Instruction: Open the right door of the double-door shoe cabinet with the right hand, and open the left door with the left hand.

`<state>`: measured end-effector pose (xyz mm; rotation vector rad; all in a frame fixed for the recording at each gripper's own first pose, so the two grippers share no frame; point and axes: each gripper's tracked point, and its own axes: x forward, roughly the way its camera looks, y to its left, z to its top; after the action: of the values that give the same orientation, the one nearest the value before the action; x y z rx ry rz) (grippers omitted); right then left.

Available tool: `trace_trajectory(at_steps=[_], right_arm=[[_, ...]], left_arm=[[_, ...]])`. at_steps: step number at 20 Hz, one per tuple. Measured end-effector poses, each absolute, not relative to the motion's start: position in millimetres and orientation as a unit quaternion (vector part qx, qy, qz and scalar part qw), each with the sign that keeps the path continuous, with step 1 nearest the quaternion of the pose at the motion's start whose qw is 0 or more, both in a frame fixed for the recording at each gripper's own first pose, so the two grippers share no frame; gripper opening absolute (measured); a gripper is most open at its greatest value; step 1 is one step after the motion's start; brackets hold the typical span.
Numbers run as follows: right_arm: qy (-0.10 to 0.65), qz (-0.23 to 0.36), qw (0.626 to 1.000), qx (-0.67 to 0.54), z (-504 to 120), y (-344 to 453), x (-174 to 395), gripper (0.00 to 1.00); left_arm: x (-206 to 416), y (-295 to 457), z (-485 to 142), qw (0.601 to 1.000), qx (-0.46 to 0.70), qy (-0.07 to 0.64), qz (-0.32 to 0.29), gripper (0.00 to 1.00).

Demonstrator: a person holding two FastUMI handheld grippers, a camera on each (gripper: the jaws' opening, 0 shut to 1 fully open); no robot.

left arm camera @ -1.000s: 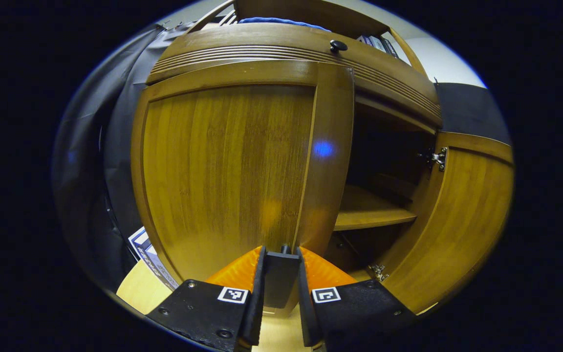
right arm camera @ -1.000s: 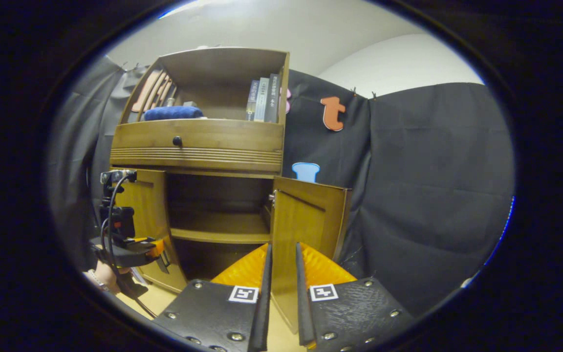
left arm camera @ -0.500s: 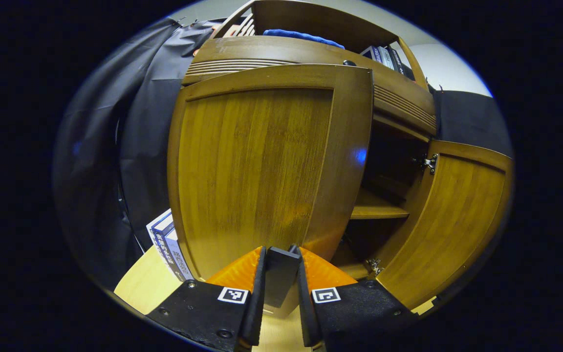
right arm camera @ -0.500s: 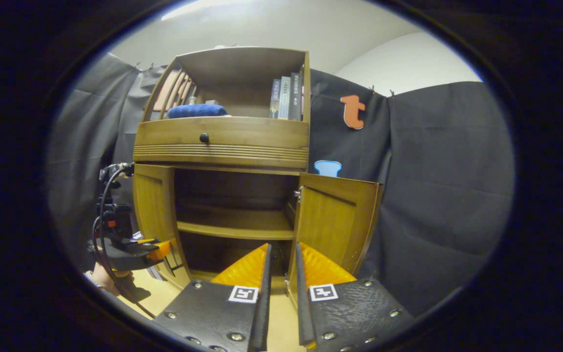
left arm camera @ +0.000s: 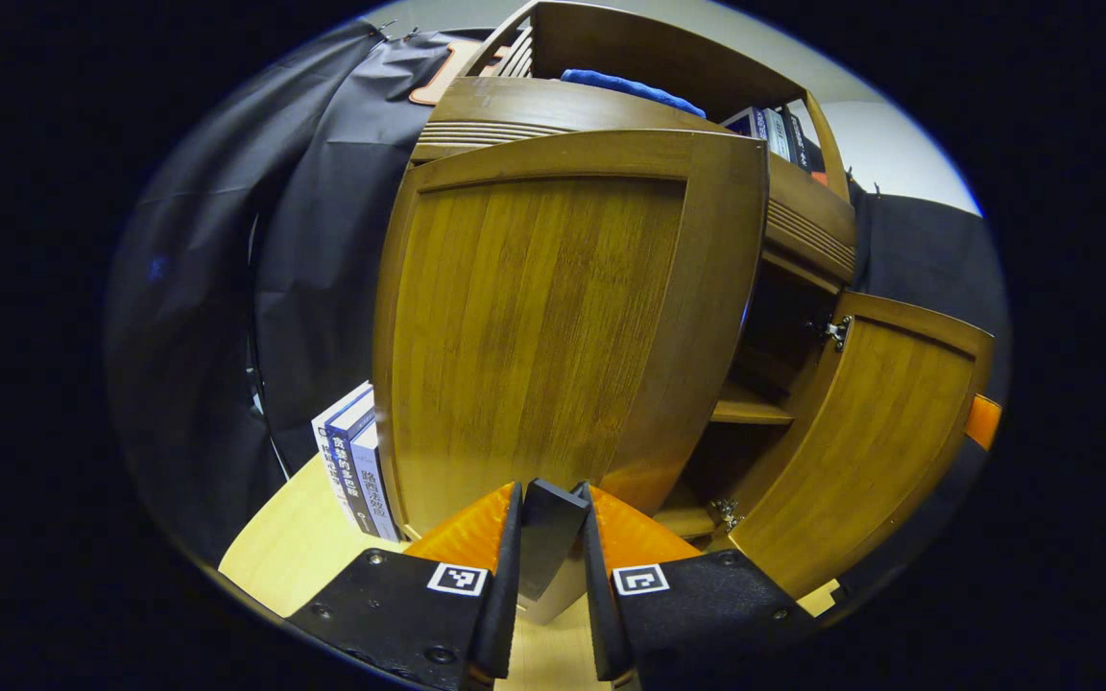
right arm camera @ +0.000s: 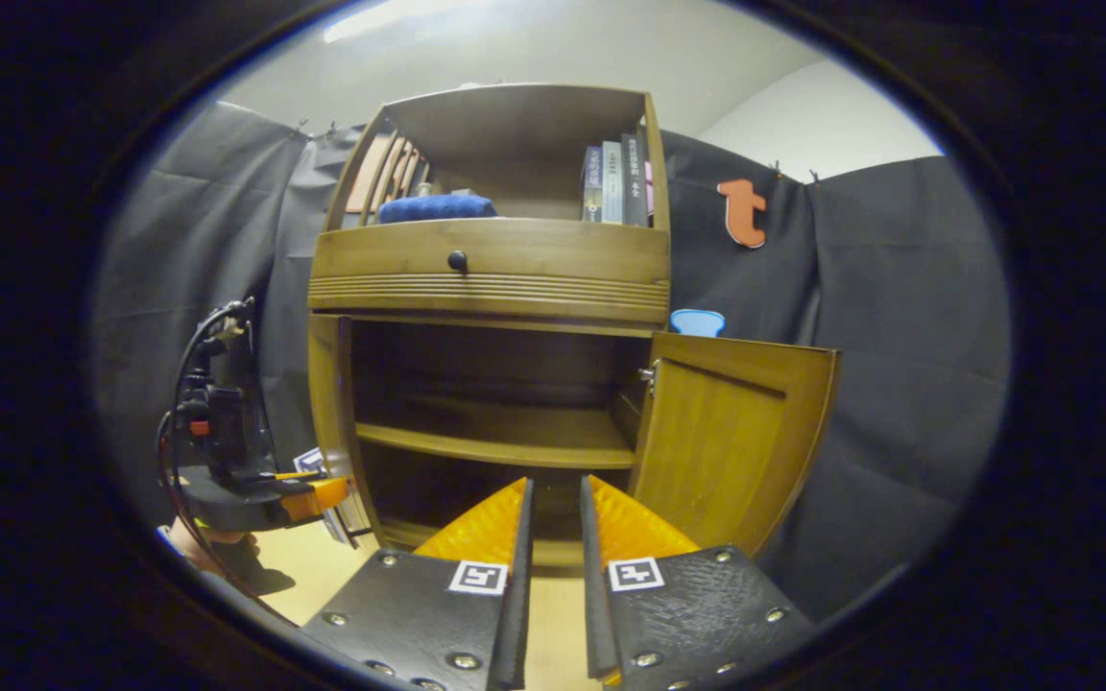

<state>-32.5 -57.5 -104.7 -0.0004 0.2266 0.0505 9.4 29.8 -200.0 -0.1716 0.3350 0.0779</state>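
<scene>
The wooden shoe cabinet [right arm camera: 486,278] stands with both doors swung out. Close in front of the left gripper view stands the left door [left arm camera: 553,326]. My left gripper [left arm camera: 551,537] is shut on the dark handle [left arm camera: 545,547] at that door's lower edge. The right door [left arm camera: 879,432] hangs wide open beside it. In the right gripper view the left door [right arm camera: 327,403] is seen nearly edge-on, with the left gripper [right arm camera: 323,499] and a hand at its foot. The right door [right arm camera: 735,441] is open. My right gripper [right arm camera: 554,537] is shut on nothing, back from the cabinet.
A shelf [right arm camera: 505,446] crosses the dark inside of the cabinet. Above are a drawer with a black knob [right arm camera: 457,260], a blue cloth [right arm camera: 438,207] and books [right arm camera: 615,182]. More books [left arm camera: 356,465] lean beside the cabinet on the pale wooden floor [left arm camera: 284,547]. Black cloth walls surround the booth.
The left door has swung further open, with my left gripper holding its handle and moving with it. My right gripper has drifted left, away from the open right door, still shut on nothing.
</scene>
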Motion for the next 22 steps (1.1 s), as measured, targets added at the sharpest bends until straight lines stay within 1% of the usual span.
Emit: trace_trajectory(at_steps=[7,11,12,13,14,15,16,17,18,19,20,21,22], right_arm=[[0.116,0.075,0.990,0.002,-113,-26,-16,0.24],[0.116,0.102,0.988,0.005,-116,-8,-8,0.24],[0.117,0.109,0.987,0.006,-117,-4,-7,0.27],[0.118,0.115,0.986,0.007,-118,1,-6,0.24],[0.119,0.121,0.985,0.008,-119,5,-4,0.27],[0.120,0.127,0.985,0.009,-120,10,-4,0.27],[0.120,0.134,0.984,0.012,-120,15,-2,0.24],[0.120,0.142,0.982,0.014,-121,21,-2,0.27],[0.120,0.151,0.981,0.015,-121,26,-1,0.24],[0.120,0.158,0.980,0.014,-121,32,-1,0.24],[0.118,0.165,0.979,0.013,-120,36,-2,0.24],[0.118,0.171,0.978,0.013,-120,41,-2,0.27],[0.117,0.177,0.977,0.012,-120,45,-3,0.24]], left_arm=[[-13,46,-195,0.981,-0.088,0.169,0.044,0.34],[-25,58,-193,0.980,-0.086,0.168,0.058,0.34],[-30,62,-191,0.980,-0.088,0.167,0.063,0.35],[-33,67,-190,0.979,-0.092,0.166,0.071,0.35],[-40,72,-188,0.978,-0.101,0.165,0.081,0.34],[-45,78,-187,0.976,-0.109,0.165,0.090,0.34],[-51,84,-187,0.976,-0.106,0.166,0.095,0.30],[-56,90,-187,0.976,-0.099,0.166,0.103,0.34],[-62,97,-186,0.976,-0.087,0.167,0.110,0.34],[-66,105,-184,0.976,-0.074,0.166,0.118,0.33],[-69,110,-183,0.976,-0.063,0.164,0.126,0.36],[-71,117,-181,0.976,-0.058,0.161,0.133,0.33],[-73,121,-180,0.976,-0.059,0.159,0.140,0.29]])
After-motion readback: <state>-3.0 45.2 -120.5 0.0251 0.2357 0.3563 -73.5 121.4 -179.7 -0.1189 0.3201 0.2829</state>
